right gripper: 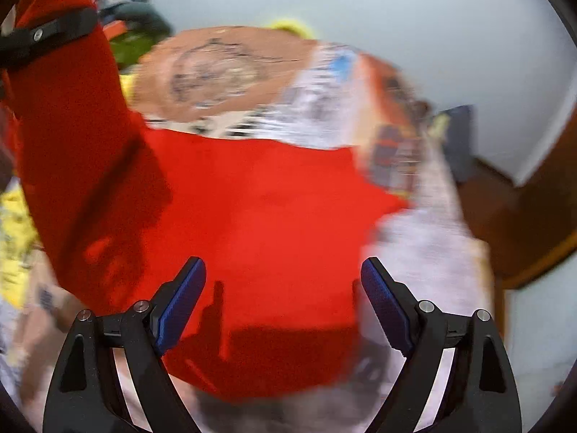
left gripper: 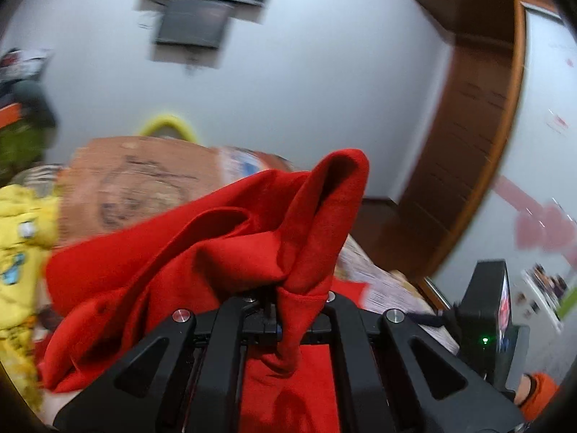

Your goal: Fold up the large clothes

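No writing can be read anywhere: the prints on the patterned bed cover (right gripper: 425,238), the papers stuck to the pale wall (left gripper: 324,72) and the blue marks on the crumpled yellow garment (left gripper: 18,238) are all smeared by blur. One large red cloth garment (right gripper: 259,216) lies spread over the bed cover, filling the middle of the right wrist view from about nine o'clock to three o'clock. The left black two-finger gripper (left gripper: 279,319) is clamped tight on a bunched fold of the red garment, which rises in a peak toward twelve o'clock above the pinch and trails down toward six o'clock between the finger frames. In the right wrist view that same gripper shows at ten o'clock, with a band of red cloth hanging from it down to the spread part. The right black two-finger gripper (right gripper: 283,301) stands wide apart, its blue ribbed pads (right gripper: 180,306) at seven and five o'clock, nothing between them, hovering over the near edge of the garment. The yellow garment lies at nine o'clock in the left wrist view.
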Available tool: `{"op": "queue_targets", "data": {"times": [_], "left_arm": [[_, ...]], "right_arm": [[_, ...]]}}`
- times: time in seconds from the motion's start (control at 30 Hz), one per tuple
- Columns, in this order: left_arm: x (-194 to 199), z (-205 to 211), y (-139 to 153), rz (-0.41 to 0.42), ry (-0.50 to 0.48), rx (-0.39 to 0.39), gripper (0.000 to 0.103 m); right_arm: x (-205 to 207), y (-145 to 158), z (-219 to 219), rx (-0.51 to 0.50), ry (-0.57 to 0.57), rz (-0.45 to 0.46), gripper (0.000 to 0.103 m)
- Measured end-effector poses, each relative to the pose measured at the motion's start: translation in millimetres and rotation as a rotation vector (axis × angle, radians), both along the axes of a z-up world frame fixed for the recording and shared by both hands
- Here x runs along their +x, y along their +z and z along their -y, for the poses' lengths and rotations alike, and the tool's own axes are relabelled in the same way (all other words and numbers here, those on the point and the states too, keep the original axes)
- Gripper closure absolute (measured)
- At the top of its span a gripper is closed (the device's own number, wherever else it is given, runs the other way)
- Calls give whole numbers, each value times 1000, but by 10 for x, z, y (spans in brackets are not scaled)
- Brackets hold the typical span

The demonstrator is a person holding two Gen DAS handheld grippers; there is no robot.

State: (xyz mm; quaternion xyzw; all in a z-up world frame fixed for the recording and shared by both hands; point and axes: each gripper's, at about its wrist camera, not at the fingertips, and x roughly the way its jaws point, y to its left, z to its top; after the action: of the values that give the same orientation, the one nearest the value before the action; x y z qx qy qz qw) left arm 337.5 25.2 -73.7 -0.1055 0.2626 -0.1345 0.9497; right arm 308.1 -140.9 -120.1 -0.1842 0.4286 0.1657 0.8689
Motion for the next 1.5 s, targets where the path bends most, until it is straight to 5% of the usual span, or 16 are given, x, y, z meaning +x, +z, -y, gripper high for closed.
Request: {"op": "queue_targets", "data": {"times": [0.2,0.43,0.77,0.93,1.17,1.4,1.5], "left_arm": [[148,780,-324,-108,-202,69,101],[215,1135,-1013,-362,-368,97,101],[-18,1235,-1102,-401,-417,141,100],[-142,1241,-1002,-409,-435,147,69],[-392,930,-704,-348,-377,131,62],[-523,195,-463,-288,-208,97,61],[-553,-134,-405,-250,-101,125,50]], "right_arm": [[-103,-91,487,-21,-59,-29,17],[-132,-249,848,63,-153,-116,17],[-255,-76,1011,83,-176,-74,17],[-318,135,1039,115,-177,-35,17],[-420,382,917,139,-132,21,17],[-502,419,393,162,10,16,17],[-495,338,64,152,77,-2,17]]}}
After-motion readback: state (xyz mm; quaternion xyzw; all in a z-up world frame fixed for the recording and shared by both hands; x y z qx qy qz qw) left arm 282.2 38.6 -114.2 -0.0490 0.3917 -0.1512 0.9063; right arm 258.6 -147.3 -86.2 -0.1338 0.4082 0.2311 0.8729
